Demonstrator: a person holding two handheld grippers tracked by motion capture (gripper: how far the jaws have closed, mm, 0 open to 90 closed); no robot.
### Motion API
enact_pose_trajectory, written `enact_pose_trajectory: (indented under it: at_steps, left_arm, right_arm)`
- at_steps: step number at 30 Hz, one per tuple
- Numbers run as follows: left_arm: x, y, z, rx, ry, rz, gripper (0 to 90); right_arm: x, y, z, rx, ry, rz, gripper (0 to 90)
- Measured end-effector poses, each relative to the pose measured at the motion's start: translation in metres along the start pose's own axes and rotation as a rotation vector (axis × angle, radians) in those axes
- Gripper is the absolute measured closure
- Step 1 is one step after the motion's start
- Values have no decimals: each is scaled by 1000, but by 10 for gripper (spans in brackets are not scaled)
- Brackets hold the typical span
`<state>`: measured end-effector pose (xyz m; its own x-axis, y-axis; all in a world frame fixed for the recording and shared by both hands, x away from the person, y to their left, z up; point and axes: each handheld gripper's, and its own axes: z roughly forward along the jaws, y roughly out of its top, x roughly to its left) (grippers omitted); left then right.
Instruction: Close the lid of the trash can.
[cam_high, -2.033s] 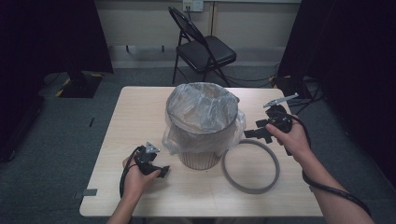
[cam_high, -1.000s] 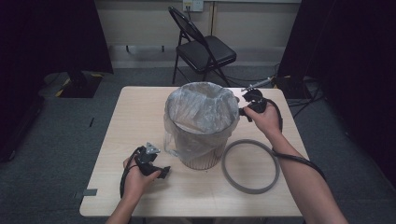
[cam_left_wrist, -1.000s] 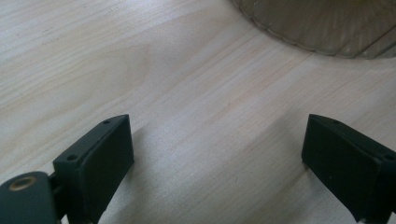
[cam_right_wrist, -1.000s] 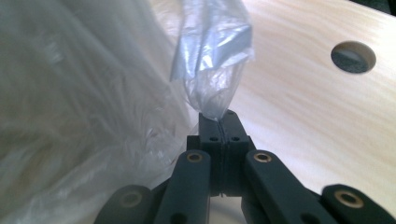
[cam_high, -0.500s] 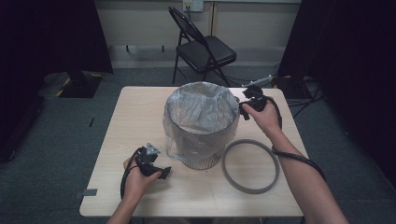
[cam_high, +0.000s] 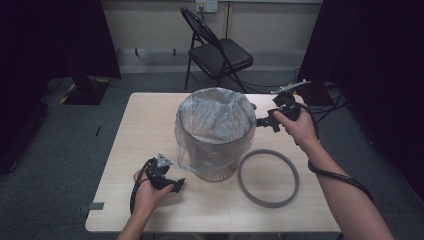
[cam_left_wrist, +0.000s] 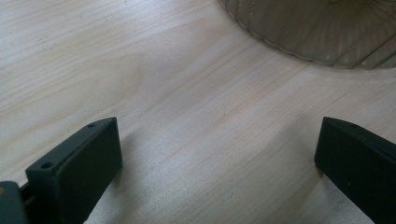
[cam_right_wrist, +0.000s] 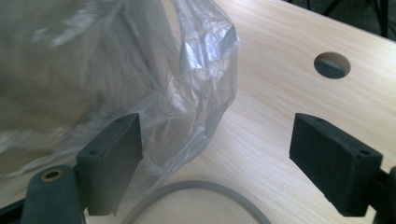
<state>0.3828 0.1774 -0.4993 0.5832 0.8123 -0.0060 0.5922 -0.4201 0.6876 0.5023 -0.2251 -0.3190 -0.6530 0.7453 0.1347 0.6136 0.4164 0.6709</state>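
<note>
Right tool (cam_high: 264, 121) gapes just beside the bag (cam_high: 215, 117); jaws just opening

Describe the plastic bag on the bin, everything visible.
The plastic bag is thin, clear and crinkled. It lines a ribbed, translucent bin standing upright mid-table, and its top is folded out over the rim, the loose edge hanging unevenly down the wall. In the right gripper view a wrinkled flap hangs free beside the bin, above the tabletop. Nothing grips it: the right gripper is open beside the rim.
</note>
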Motion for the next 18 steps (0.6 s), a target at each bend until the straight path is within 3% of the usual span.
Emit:
enact_pose_trajectory:
  at_steps: [5, 18]
  left_arm:
    - [2, -3, 0, -20, -16, 23, 0]
    - [2, -4, 0, -32, -18, 21, 0]
  right_arm:
    - [3, 7, -17, -23, 23, -11, 163]
    - [18, 40, -65, -88, 35, -44, 164]
